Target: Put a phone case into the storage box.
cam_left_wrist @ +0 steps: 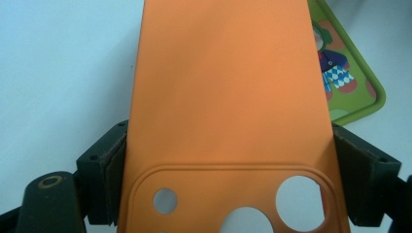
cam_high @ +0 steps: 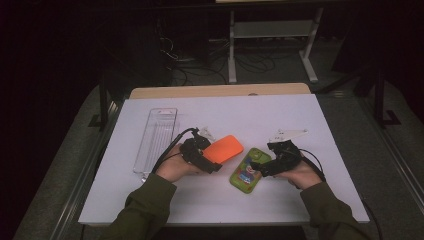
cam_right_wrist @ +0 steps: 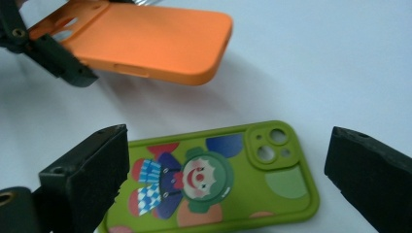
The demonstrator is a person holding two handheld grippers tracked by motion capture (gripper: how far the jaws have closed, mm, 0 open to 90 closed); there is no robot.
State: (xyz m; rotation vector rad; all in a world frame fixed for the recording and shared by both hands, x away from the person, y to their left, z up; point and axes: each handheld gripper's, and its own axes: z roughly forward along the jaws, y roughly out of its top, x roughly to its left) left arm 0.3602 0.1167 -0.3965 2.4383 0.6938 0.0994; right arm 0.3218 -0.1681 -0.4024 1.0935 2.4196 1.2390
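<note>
Left gripper (cam_left_wrist: pixel 228 160): its two black jaws pinch the long edges of an orange phone case (cam_left_wrist: pixel 228 97) near the camera cut-outs, with the case held clear of the table and jutting toward the middle of the surface. Right gripper (cam_right_wrist: pixel 228 179): jaws spread wide, one on either side of a green phone case (cam_right_wrist: pixel 214 184) printed with a clown, not pressing on it. This case lies flat, back up, camera cut-outs at its far end, just beside the orange one. In the high view, the left gripper (cam_high: pixel 202 154) and right gripper (cam_high: pixel 272 162) sit near the front centre, hands and olive sleeves entering from below.

Surface: a white board (cam_high: pixel 250 112) laid over a wooden tabletop (cam_high: pixel 220 91), whose far edge shows beyond it. A clear plastic tray (cam_high: pixel 157 140) rests lengthwise at the board's left, apart from both cases.

Room: dim; grey floor, tangled cables (cam_high: pixel 210 60) and a white table frame (cam_high: pixel 270 35) behind.
</note>
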